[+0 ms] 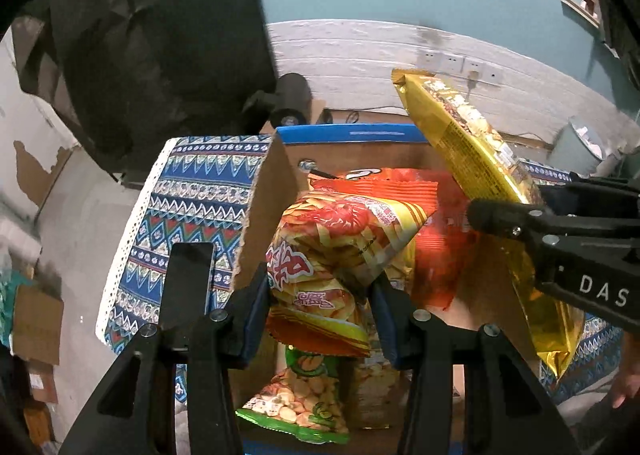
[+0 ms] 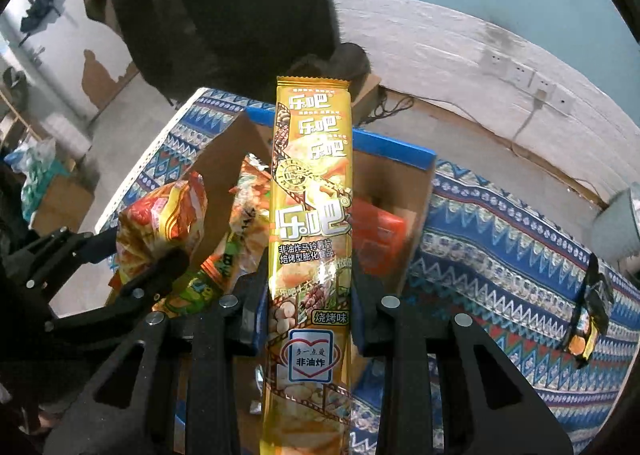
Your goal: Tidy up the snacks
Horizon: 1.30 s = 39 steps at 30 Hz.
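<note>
A long gold packet of baked potato crisps point(image 2: 312, 239) stands upright in the right gripper point(image 2: 310, 295), its fingers point(image 2: 250, 307) pressed against both edges of the wrapper above the near end of an open cardboard box point(image 2: 416, 215). From the left wrist view the same gold packet point(image 1: 476, 143) slants across the right side of the frame, with the right gripper point(image 1: 532, 215) clamped on its lower half. The left gripper point(image 1: 320, 319) holds a yellow-and-red bag of shrimp-flavoured chips point(image 1: 332, 247), fingers point(image 1: 256, 315) closed narrow on the bag's lower part, over the left portion of the box point(image 1: 268, 211). Beneath it, at the near end of the box, lies a green-trimmed snack bag point(image 1: 300, 395). An orange-red bag point(image 1: 432, 239) lies deeper inside, toward the far right of the box. The box rests on a desk covered with a blue patterned cloth point(image 1: 192, 199). On the cloth to the right of the box, well apart from it, sits a small dark-and-yellow packet point(image 2: 588, 319). A white panelled wall with sockets point(image 2: 520, 75) runs along the far side.
</note>
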Each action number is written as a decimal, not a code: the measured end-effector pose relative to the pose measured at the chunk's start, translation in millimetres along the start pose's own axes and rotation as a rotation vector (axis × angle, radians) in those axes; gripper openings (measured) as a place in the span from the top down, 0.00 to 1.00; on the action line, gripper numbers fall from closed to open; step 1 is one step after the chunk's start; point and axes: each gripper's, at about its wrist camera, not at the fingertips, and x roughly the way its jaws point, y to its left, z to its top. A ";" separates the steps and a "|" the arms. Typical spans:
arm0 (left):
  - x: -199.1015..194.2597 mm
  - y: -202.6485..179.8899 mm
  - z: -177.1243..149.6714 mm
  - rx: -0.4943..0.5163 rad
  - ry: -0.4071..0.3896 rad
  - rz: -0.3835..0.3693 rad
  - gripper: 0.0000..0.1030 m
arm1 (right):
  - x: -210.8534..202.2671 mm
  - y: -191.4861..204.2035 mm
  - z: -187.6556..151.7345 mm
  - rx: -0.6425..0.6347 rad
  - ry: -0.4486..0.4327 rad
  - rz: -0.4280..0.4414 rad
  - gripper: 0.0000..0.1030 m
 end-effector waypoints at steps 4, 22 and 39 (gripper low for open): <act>4.6 4.4 -2.0 -0.022 0.025 0.005 0.52 | 7.6 7.1 2.6 -0.015 0.019 0.011 0.69; -17.5 -13.3 9.5 0.006 -0.023 0.007 0.28 | -20.9 -13.4 -3.2 -0.049 -0.007 -0.072 0.45; -21.4 -96.1 26.8 0.116 -0.017 -0.062 0.28 | -66.4 -110.8 -43.4 0.045 -0.009 -0.193 0.39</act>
